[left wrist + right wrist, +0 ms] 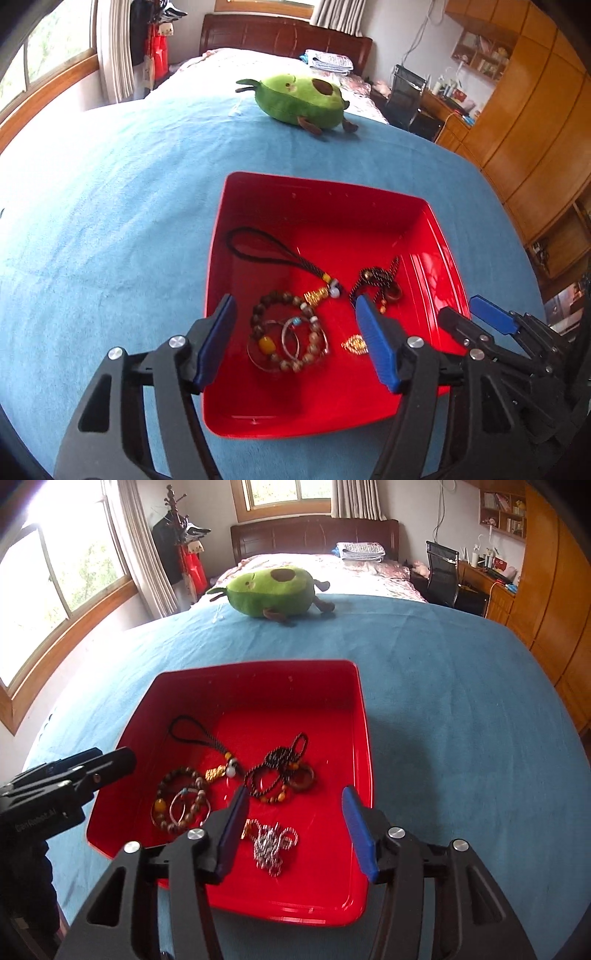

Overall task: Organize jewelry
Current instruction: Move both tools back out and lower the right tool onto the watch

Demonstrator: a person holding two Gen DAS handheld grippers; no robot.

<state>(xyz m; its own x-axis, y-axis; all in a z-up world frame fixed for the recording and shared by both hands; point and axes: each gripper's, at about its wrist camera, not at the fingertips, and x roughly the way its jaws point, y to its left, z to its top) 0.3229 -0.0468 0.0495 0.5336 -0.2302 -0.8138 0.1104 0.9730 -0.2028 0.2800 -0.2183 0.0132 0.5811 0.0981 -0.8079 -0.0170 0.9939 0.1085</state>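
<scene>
Both tongs hover over the red tray (364, 738), which rests on the bed's blue blanket (461, 701). Your left tongs (295, 343) stand wide and hold nothing; your right tongs (295, 827) also stand wide and hold nothing.

All the jewelry lies inside the tray. In the left wrist view, the wooden bead bracelet (258, 314), overlapped by two thin silver rings (295, 336), sits at lower centre of the frame, directly between your left fingers and just ahead of them. The black cord tassel (258, 243) runs from upper left toward the centre. The dark bead strand (373, 277) lies near the right finger.

In the right wrist view, the silver chain (271, 843) lies heaped at lower centre, between your right fingers and closest to them. Its heap runs roughly top to bottom in the frame, along the fingers. The right tongs are judged the nearer for the chain; the left tongs for the bracelet.

The avocado plush (273, 592) lies well apart, at upper centre.
</scene>
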